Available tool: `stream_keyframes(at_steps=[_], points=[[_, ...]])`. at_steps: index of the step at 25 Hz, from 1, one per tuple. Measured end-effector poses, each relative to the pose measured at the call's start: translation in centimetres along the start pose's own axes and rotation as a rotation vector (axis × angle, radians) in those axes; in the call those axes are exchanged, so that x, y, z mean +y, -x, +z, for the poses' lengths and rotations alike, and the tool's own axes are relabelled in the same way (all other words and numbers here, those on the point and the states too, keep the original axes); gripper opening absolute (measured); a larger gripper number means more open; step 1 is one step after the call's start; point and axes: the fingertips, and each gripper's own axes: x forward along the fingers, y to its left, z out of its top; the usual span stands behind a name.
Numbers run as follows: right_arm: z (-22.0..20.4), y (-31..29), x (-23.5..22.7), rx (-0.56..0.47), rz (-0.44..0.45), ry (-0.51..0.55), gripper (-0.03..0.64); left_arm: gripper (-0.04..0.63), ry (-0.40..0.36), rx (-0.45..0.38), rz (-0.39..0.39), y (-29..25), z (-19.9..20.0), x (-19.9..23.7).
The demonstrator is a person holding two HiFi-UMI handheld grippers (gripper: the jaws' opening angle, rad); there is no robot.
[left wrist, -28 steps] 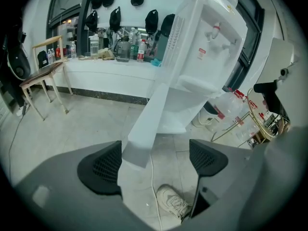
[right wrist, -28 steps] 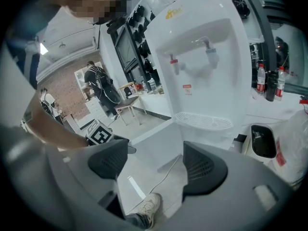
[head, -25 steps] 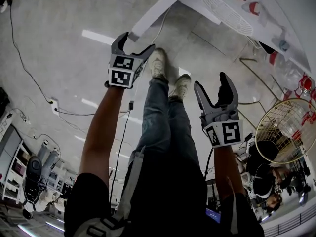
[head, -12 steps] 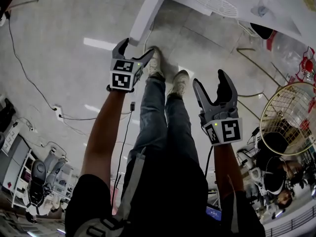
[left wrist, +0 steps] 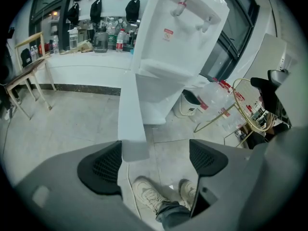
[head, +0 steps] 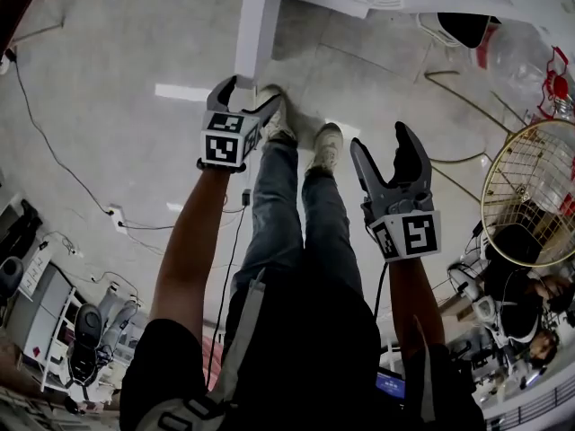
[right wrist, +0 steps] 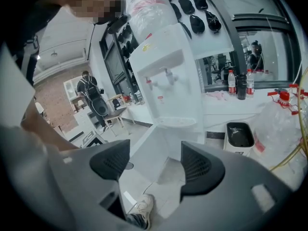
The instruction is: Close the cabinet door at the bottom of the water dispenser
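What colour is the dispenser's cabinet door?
White; the door shows best in the left gripper view.

Counted 1 water dispenser (left wrist: 178,37) w/ 2 taps (left wrist: 180,6) & 1 cabinet door (left wrist: 131,114). There were 2 tools, i.e. left tool (head: 252,92) & right tool (head: 381,146), plus 2 shoes (head: 282,122), 1 bin (right wrist: 239,136), 1 gold wire frame (head: 530,196).

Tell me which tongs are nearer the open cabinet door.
Left. The left tongs are at the free edge of the cabinet door, jaws open. The right tongs hang off to its side above the floor, jaws open, just closed slightly, nothing between them.
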Motion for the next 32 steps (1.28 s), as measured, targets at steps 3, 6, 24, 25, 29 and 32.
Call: stream_keyframes(at_steps=[3, 6, 24, 25, 29, 32], points=[[-0.3, 0.9, -0.4, -0.009, -0.012, -0.011, 0.328, 0.446, -0.009, 0.007, -0.016, -0.2, -0.1, -1.2], [-0.6, 1.7, -1.0, -0.017, -0.025, -0.022, 0.328, 0.446, -0.024, 0.015, -0.032, -0.6, -0.1, -2.4], [-1.4, 5.6, -5.9, -0.035, -0.057, -0.060, 0.316, 0.446, -0.108, 0.065, -0.078, -3.5, 1.4, -8.7], [-1.6, 5.8, -6.3, -0.026, -0.062, -0.060, 0.314, 0.446, -0.107, 0.065, -0.081, -3.7, 1.6, -8.9], [-1.9, 6.5, -7.2, -0.019, -0.084, -0.074, 0.311, 0.440, -0.113, 0.070, -0.097, -4.7, 2.0, -9.9], [-2.1, 7.0, -7.8, -0.026, -0.105, -0.087, 0.308, 0.439, -0.127, 0.070, -0.117, -5.4, 2.4, -11.0]])
